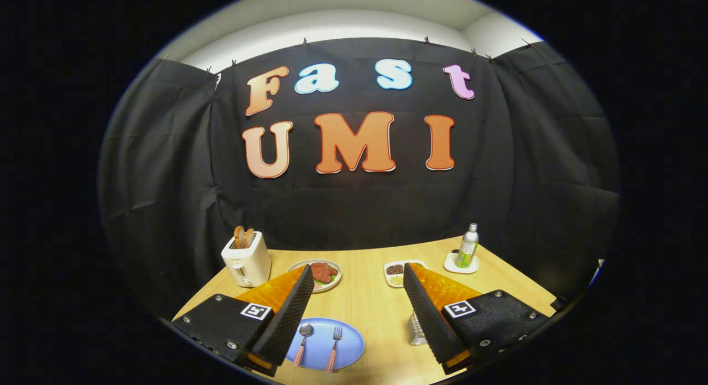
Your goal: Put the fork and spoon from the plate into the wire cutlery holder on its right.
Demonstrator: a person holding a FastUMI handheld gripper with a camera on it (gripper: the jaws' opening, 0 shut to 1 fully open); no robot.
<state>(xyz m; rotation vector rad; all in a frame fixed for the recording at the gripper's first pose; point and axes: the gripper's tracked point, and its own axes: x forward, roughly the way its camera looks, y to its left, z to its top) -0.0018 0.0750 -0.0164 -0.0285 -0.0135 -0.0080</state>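
The light wooden tabletop (370,305) has a smooth, faintly grained finish, and on it the round blue plate (348,349) looks like matt plastic, carrying a spoon (302,341) and a fork (334,346) with shiny metal heads and pale pink plastic-looking handles. The wire cutlery holder (416,331) gleams like bare metal, while the wide-apart gripper (357,305) fingers show ribbed, foam-like matt inner faces. The cream toaster (246,259) has a smooth, slightly glossy shell, and the booth's black wall (166,180) is matt, creased cloth.
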